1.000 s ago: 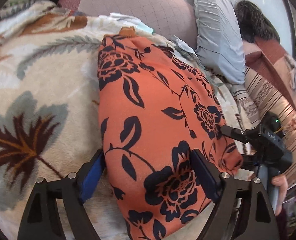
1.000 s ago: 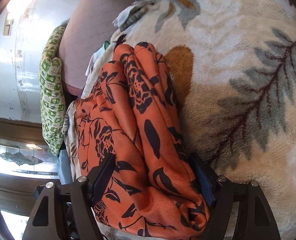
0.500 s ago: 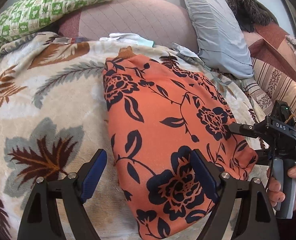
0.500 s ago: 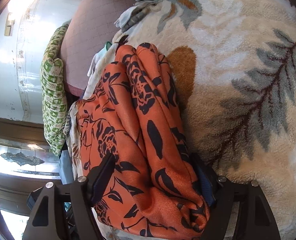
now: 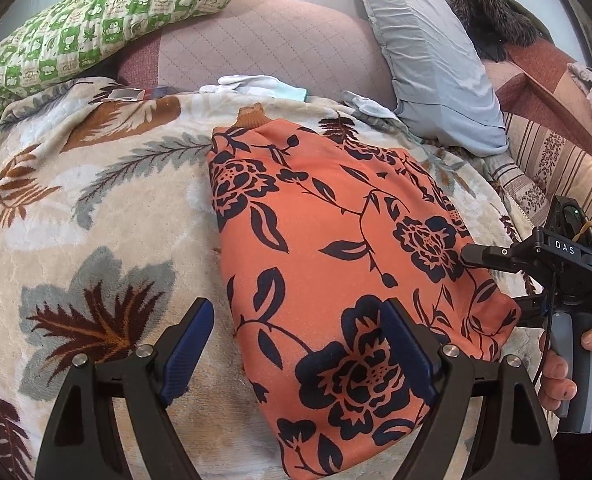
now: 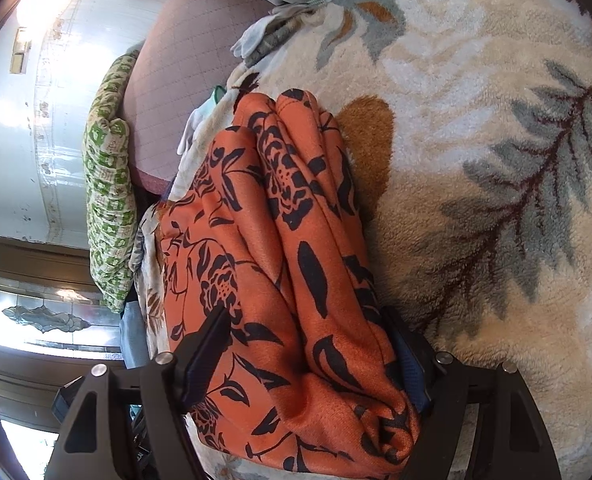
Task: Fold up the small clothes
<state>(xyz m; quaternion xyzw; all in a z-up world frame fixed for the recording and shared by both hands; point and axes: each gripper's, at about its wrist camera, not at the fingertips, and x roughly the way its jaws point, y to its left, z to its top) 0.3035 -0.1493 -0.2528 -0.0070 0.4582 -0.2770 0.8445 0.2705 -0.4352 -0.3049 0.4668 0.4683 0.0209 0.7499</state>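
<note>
An orange garment with dark flowers (image 5: 335, 240) lies folded lengthwise on a cream leaf-patterned blanket (image 5: 96, 220). My left gripper (image 5: 296, 352) hovers open over its near end. The left finger is above bare blanket, and the right finger is above the cloth. At the right, a hand (image 5: 555, 372) holds my right gripper (image 5: 491, 286), whose jaws straddle the garment's right edge, one above and one below. In the right wrist view the thick folds of the garment (image 6: 280, 280) fill my right gripper (image 6: 307, 352), which is shut on them; its right finger is mostly hidden by cloth.
Behind the blanket are a green checked pillow (image 5: 96, 28), a pink quilted cushion (image 5: 264, 48) and a grey-blue pillow (image 5: 427, 52). Small white cloths (image 5: 252, 84) lie at the blanket's far edge. A striped sofa arm (image 5: 555, 168) rises on the right.
The left wrist view has tipped up and drawn back. My left finger, which was against the garment's left edge, now stands clear of it. The right gripper and its hold look the same.
</note>
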